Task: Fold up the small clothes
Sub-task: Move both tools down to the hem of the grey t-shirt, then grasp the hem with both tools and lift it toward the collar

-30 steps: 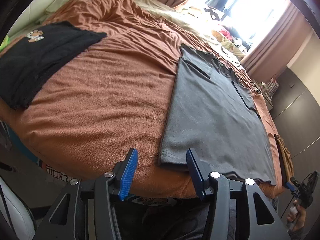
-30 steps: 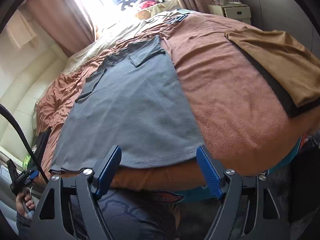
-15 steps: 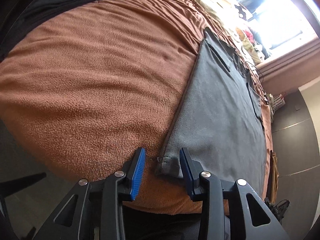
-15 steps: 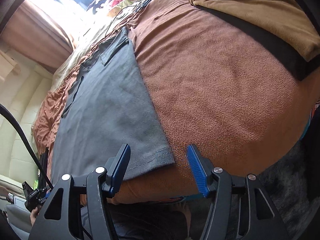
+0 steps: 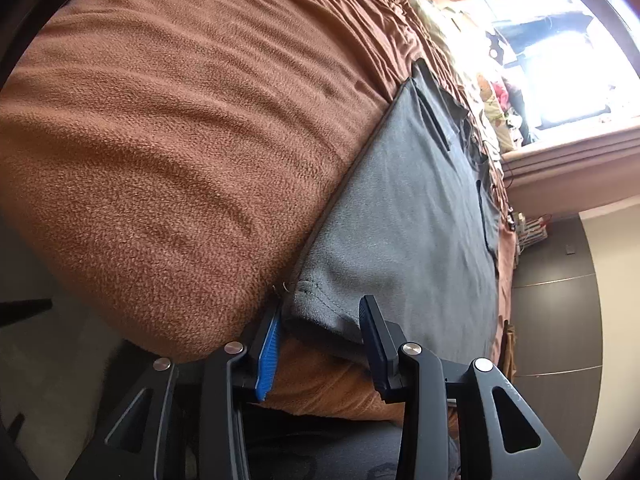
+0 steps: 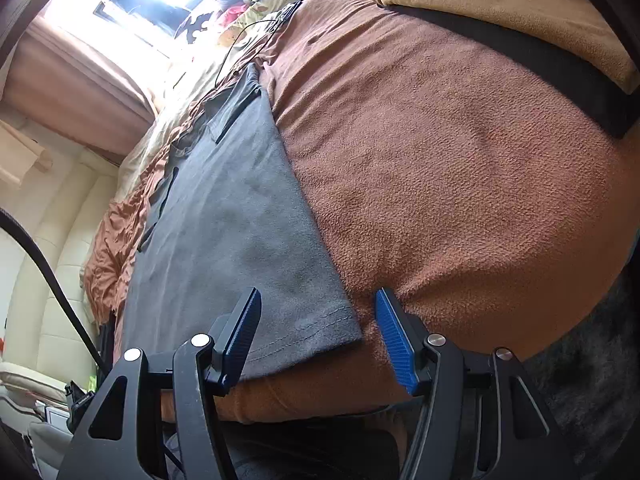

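Both grippers are down at the near edge of the bed, one at each bottom corner of the grey shirt (image 5: 404, 216), which lies flat and lengthwise on the brown blanket (image 5: 168, 128), running up toward the bright window (image 5: 560, 60) at about 1 o'clock in the left view. The left gripper (image 5: 320, 340) has its jaws part-way apart and the shirt's hem corner sits right between them; the blue pad (image 5: 269, 350) at 7 o'clock stands just beside the corner's edge, the dark pad (image 5: 374, 344) at 5 o'clock rests against the cloth, and the hem bunches a little there, but I can't tell that it is truly pinched. Over on the right gripper (image 6: 318, 336), jaws are set wider: the other hem corner lies between them, the dark pad (image 6: 240, 336) at 7 o'clock over the cloth, the blue pad (image 6: 394, 344) at 5 o'clock clear of the shirt, with brown blanket showing in the gap. In that view a tan folded cloth (image 6: 500, 4) sits at 1 o'clock, well apart from the shirt, on a dark one (image 6: 568, 76)
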The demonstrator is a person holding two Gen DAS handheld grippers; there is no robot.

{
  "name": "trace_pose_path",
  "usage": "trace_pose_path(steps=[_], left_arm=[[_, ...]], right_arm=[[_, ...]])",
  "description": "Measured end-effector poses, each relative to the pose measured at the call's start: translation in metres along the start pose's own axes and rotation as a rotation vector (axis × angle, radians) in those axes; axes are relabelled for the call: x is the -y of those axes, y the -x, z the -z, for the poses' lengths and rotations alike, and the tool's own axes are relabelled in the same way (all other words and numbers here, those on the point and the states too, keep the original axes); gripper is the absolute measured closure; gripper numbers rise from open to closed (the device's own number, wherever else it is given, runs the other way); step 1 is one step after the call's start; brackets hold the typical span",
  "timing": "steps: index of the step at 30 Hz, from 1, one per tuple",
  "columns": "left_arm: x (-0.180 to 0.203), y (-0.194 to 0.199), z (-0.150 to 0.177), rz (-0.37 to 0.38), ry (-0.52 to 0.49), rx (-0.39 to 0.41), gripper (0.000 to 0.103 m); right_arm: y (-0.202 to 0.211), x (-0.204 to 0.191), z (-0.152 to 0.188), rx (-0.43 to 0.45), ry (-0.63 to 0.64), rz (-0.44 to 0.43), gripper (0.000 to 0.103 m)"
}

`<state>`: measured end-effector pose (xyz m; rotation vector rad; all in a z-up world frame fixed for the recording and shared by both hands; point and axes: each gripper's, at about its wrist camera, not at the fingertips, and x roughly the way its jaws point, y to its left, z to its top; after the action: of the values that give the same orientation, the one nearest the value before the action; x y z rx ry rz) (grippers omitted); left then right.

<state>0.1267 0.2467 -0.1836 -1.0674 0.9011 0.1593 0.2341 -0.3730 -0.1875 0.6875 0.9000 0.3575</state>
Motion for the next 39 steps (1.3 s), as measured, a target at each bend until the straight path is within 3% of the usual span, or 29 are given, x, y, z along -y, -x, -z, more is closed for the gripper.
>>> trace_pose_path(steps=[6,12,16,24,27,29,31,36,39], left_arm=[[0.021,0.003,0.001,0.08,-0.053,0.024,0.064],[0.018,-0.006,-0.003,0.014,-0.022,0.054,0.065],[0.007,-0.009,-0.004,-0.024,0.03,0.073,0.071],[0.005,-0.004,-0.001,-0.075,0.031,0.103,0.075],[0.001,-0.006,-0.001,-0.095,0.061,0.123,0.08],[-0.001,-0.008,-0.001,-0.112,0.074,0.135,0.085],[0.003,-0.008,-0.002,-0.144,0.059,0.146,0.092],[0.01,0.003,-0.002,-0.161,0.033,0.195,0.093],[0.01,-0.007,-0.002,-0.147,0.032,0.142,0.093]], right_arm=[[0.0,0.002,0.006,-0.018,-0.02,-0.049,0.045],[-0.001,0.016,0.01,-0.026,-0.101,-0.135,0.045],[-0.005,0.024,0.01,-0.024,-0.144,-0.163,0.046],[-0.02,0.021,0.004,-0.017,-0.154,-0.132,0.063],[-0.022,0.023,0.003,-0.01,-0.167,-0.102,0.076],[-0.022,0.018,0.002,-0.007,-0.166,-0.071,0.093],[-0.019,0.015,0.002,-0.002,-0.153,-0.035,0.101],[-0.001,0.008,0.002,0.051,-0.116,-0.001,0.102],[-0.005,0.001,0.006,0.023,-0.092,-0.014,0.102]])
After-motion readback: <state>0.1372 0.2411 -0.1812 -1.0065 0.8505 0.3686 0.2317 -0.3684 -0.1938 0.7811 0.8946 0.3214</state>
